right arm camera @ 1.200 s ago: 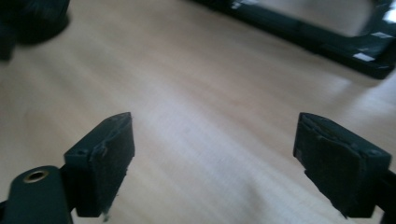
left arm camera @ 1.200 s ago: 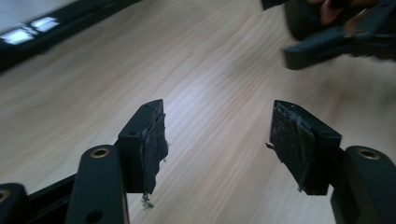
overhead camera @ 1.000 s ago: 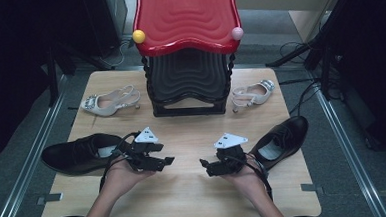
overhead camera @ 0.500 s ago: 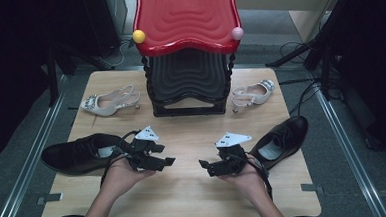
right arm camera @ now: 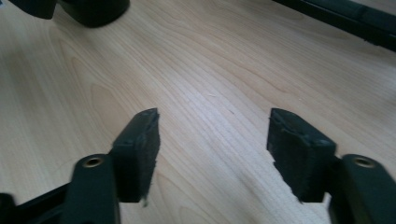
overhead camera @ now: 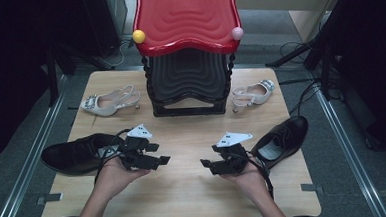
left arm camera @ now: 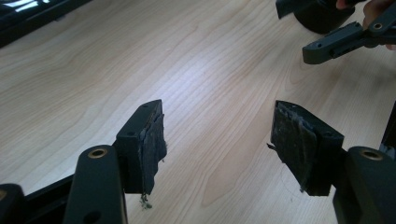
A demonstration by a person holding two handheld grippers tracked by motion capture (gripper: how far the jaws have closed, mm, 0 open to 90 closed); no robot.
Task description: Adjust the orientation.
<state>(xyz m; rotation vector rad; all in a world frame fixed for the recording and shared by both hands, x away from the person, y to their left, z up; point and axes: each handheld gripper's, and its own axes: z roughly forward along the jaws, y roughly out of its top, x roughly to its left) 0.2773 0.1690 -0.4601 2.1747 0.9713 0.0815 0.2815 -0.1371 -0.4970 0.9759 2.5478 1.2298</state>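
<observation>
Two black leather shoes lie on the wooden table: one at the front left, one at the front right. Two beige heeled sandals sit farther back, left and right. My left gripper hovers beside the left black shoe and points right, open and empty. My right gripper hovers beside the right black shoe and points left, open and empty. The two grippers face each other across a gap of bare wood. The right gripper's jaws show far off in the left gripper view.
A shoe rack with a red top shelf and black lower tiers stands at the back centre between the sandals. Metal rails run along the table's left and right sides. Cables lie on the floor at the right.
Both hands have drifted only slightly over the table. The jaws of both grippers stay open and the shoes have not moved.
</observation>
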